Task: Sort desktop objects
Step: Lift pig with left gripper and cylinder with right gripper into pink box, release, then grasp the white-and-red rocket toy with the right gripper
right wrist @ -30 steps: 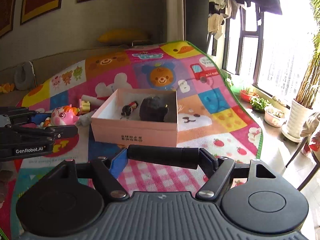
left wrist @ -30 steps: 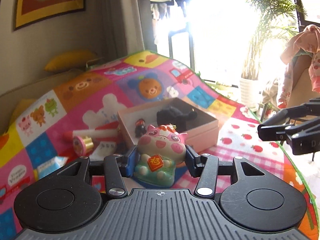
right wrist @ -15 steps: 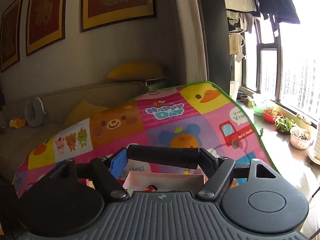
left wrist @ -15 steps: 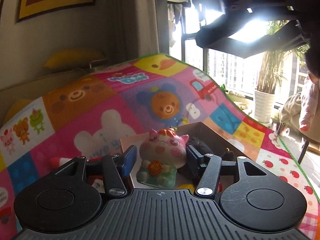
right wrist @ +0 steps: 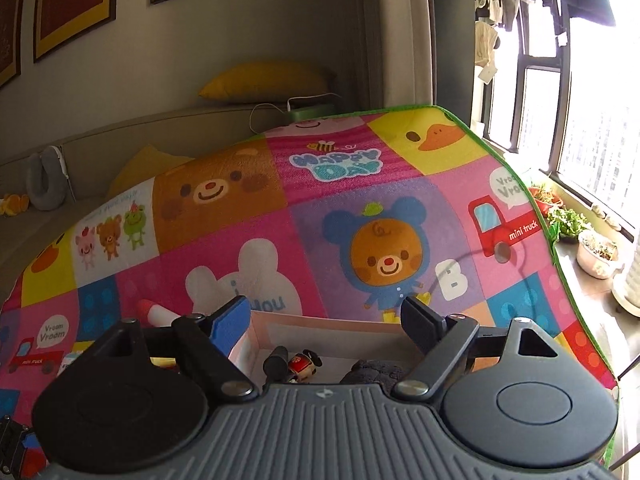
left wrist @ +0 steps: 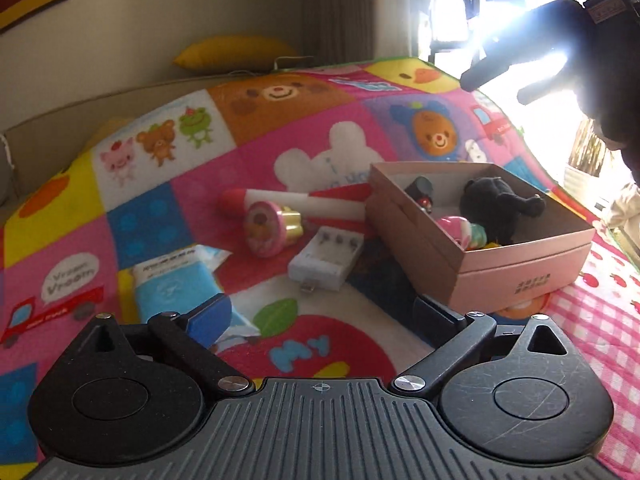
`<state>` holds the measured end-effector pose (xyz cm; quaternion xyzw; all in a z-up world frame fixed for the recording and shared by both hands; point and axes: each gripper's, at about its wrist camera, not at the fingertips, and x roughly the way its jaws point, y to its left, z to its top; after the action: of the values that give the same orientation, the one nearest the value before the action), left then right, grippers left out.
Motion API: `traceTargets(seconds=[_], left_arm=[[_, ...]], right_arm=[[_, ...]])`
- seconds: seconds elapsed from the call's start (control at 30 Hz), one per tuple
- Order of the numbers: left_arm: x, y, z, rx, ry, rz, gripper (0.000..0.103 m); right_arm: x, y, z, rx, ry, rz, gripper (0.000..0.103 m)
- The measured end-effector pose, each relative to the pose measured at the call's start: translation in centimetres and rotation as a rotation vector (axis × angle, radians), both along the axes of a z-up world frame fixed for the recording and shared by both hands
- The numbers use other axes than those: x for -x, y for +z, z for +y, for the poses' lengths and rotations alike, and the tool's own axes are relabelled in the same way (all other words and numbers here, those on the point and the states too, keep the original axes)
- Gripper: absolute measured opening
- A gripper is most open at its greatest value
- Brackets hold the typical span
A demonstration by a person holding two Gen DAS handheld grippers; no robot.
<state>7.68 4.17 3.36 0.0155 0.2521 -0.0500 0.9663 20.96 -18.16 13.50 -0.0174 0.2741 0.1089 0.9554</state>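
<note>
A pink box [left wrist: 520, 272] sits on the cartoon mat. Inside it lie a black plush toy [left wrist: 500, 204], the pink pig toy [left wrist: 460, 230], a black cylinder [right wrist: 276, 362] and a small red and black figure [right wrist: 304, 364]. My left gripper [left wrist: 324, 316] is open and empty, low over the mat left of the box. My right gripper [right wrist: 326, 316] is open and empty, right above the box [right wrist: 320, 330]; it shows dark at the top right of the left wrist view [left wrist: 560, 40].
On the mat left of the box lie a red and white tube [left wrist: 296, 204], a round pink stamp [left wrist: 268, 228], a white battery case [left wrist: 326, 258] and a blue packet [left wrist: 176, 292]. Yellow cushions [right wrist: 264, 80] sit behind; a window with plants [right wrist: 572, 220] is to the right.
My left gripper let go of the pig toy into the box and drew back, open. My right gripper opened and dropped the black cylinder into the box.
</note>
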Motion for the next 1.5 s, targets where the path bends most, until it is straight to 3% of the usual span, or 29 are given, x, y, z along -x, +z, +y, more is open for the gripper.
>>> traceTargets(seconds=[0.2, 0.27, 0.3, 0.33, 0.4, 0.47, 0.5, 0.53, 0.6, 0.67, 0.8, 0.93, 1.1, 1.2, 1.27, 1.3, 1.33, 1.5], left_arm=[[0.5, -0.8, 4.3, 0.02, 0.105, -0.005, 0.103], [0.5, -1.4, 5.5, 0.065, 0.116, 0.01, 0.103], [0.5, -1.7, 5.9, 0.088, 0.114, 0.016, 0.103], [0.5, -1.9, 6.2, 0.111, 0.11, 0.03, 0.103], [0.6, -1.9, 6.7, 0.153, 0.099, 0.02, 0.103], [0.7, -2.0, 6.8, 0.17, 0.097, 0.023, 0.103], [0.7, -2.0, 6.8, 0.175, 0.096, 0.021, 0.103], [0.7, -2.0, 6.8, 0.176, 0.099, 0.021, 0.103], [0.7, -2.1, 6.6, 0.171, 0.098, 0.024, 0.103], [0.7, -2.1, 6.4, 0.163, 0.097, 0.021, 0.103], [0.8, -2.0, 6.8, 0.187, 0.094, 0.015, 0.103], [0.8, -1.9, 6.8, 0.192, 0.099, 0.016, 0.103], [0.7, -2.0, 6.8, 0.186, 0.109, 0.027, 0.103], [0.9, -2.0, 7.0, 0.191, 0.106, 0.045, 0.103], [1.7, -2.0, 6.8, 0.183, 0.06, 0.067, 0.103], [2.3, -1.9, 6.5, 0.173, 0.041, 0.076, 0.103], [2.9, -1.9, 6.3, 0.164, 0.022, 0.079, 0.103], [5.9, -1.5, 4.4, 0.084, -0.063, 0.108, 0.103]], right_arm=[[-0.2, -1.6, 5.2, 0.013, 0.115, 0.064, 0.081], [-1.1, -2.1, 7.9, 0.021, 0.18, 0.102, 0.066], [-1.8, -2.5, 9.5, 0.023, 0.212, 0.135, 0.053], [-2.5, -2.9, 10.6, 0.021, 0.23, 0.164, 0.051], [-4.6, -4.0, 13.6, 0.032, 0.238, 0.21, 0.051], [-6.7, -5.0, 16.0, 0.074, 0.224, 0.23, 0.066], [-7.8, -5.8, 17.0, 0.098, 0.209, 0.234, 0.079], [-8.9, -6.5, 17.8, 0.125, 0.194, 0.241, 0.082], [-10.9, -7.9, 19.1, 0.18, 0.169, 0.259, 0.082], [-12.8, -9.3, 19.3, 0.171, 0.152, 0.316, 0.082], [-14.9, -10.1, 18.0, 0.015, 0.13, 0.45, 0.081], [-12.5, -10.1, 18.0, -0.004, 0.2, 0.535, 0.062], [-7.4, -11.3, 17.8, -0.021, 0.276, 0.654, 0.056], [-3.6, -11.0, 16.9, -0.03, 0.309, 0.65, 0.054], [-1.5, -10.8, 16.3, -0.028, 0.322, 0.649, 0.044], [-0.8, -10.7, 15.6, -0.022, 0.327, 0.643, 0.032], [0.1, -10.5, 15.1, -0.014, 0.331, 0.631, 0.028], [3.4, -9.5, 11.7, -0.06, 0.34, 0.553, 0.027]])
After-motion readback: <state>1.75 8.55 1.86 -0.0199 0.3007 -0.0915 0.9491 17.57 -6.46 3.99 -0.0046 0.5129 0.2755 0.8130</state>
